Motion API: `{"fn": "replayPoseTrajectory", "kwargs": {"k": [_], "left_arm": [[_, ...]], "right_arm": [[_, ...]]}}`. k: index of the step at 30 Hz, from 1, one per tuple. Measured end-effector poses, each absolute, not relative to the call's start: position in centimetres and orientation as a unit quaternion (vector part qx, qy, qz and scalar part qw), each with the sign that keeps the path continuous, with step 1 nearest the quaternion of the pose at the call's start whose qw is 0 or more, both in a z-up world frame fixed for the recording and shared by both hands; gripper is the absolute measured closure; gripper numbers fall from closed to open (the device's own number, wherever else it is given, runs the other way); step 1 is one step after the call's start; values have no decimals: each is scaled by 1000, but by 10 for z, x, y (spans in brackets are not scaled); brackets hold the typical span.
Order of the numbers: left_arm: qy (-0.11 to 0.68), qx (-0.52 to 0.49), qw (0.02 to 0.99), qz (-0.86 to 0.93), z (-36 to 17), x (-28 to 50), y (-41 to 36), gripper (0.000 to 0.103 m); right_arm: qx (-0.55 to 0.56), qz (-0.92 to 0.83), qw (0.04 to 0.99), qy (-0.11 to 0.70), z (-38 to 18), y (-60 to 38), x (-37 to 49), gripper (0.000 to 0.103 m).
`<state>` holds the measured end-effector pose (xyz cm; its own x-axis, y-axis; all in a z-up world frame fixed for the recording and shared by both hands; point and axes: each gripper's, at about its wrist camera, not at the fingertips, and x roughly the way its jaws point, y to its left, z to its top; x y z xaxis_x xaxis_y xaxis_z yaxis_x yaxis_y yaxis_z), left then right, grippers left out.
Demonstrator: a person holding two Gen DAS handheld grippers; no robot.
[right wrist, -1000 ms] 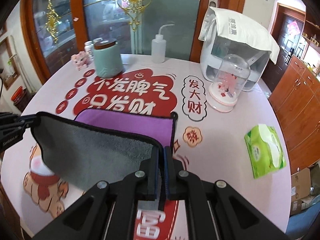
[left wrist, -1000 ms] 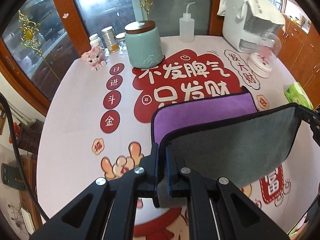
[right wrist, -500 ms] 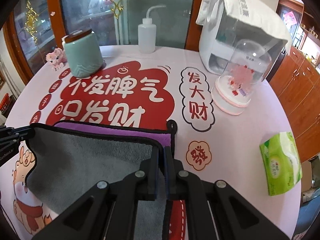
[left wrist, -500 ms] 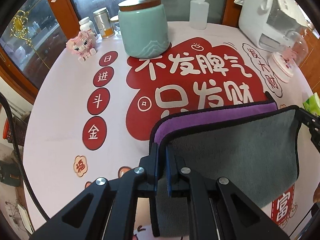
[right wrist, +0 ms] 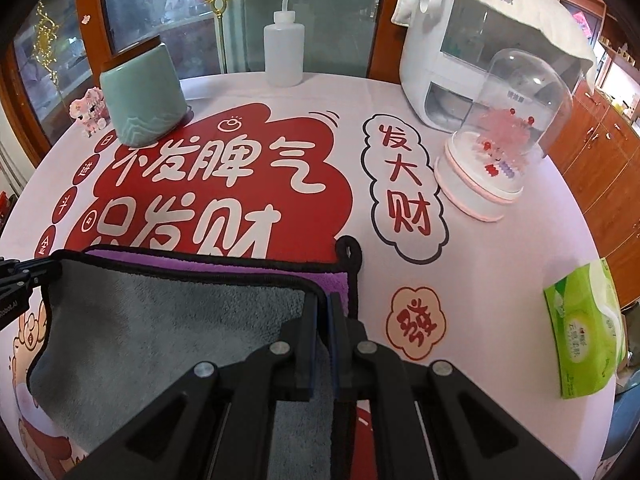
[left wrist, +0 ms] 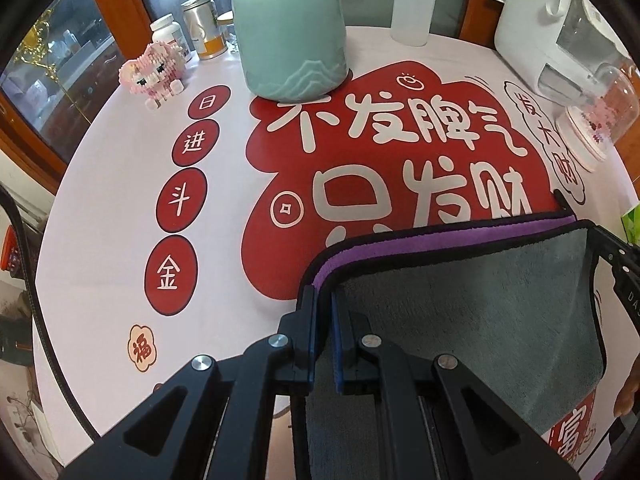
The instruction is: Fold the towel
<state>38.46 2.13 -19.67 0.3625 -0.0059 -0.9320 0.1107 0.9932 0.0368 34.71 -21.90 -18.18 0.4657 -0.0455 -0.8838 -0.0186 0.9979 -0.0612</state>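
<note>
The towel (left wrist: pixel 460 304) is grey on one side and purple on the other, with a black hem. Its near half is lifted and folded over, so only a purple strip (right wrist: pixel 224 270) of the lower layer shows at the far edge. My left gripper (left wrist: pixel 324 300) is shut on the towel's left near corner. My right gripper (right wrist: pixel 325 304) is shut on its right near corner; it also shows at the right in the left wrist view (left wrist: pixel 616 264). A hanging loop (right wrist: pixel 349 250) sticks out at the far right corner.
A teal jar (left wrist: pixel 290 36), squeeze bottle (right wrist: pixel 283 50), pink block figure (left wrist: pixel 154 74) and small tins (left wrist: pixel 202 30) stand at the back. A white appliance (right wrist: pixel 452 40), a domed ornament (right wrist: pixel 504 136) and a green tissue pack (right wrist: pixel 586 328) are on the right.
Both grippers have carried the lifted grey half forward and lower over the purple layer. The visible purple strip has shrunk to a narrow band.
</note>
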Motion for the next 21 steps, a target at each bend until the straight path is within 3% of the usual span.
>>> {"fn": "replayPoseTrajectory", "kwargs": {"k": [21], "left_arm": [[557, 32, 830, -26, -220, 394, 24, 97]], "right_arm": [[-48, -20, 853, 520, -211, -215, 353, 98]]}}
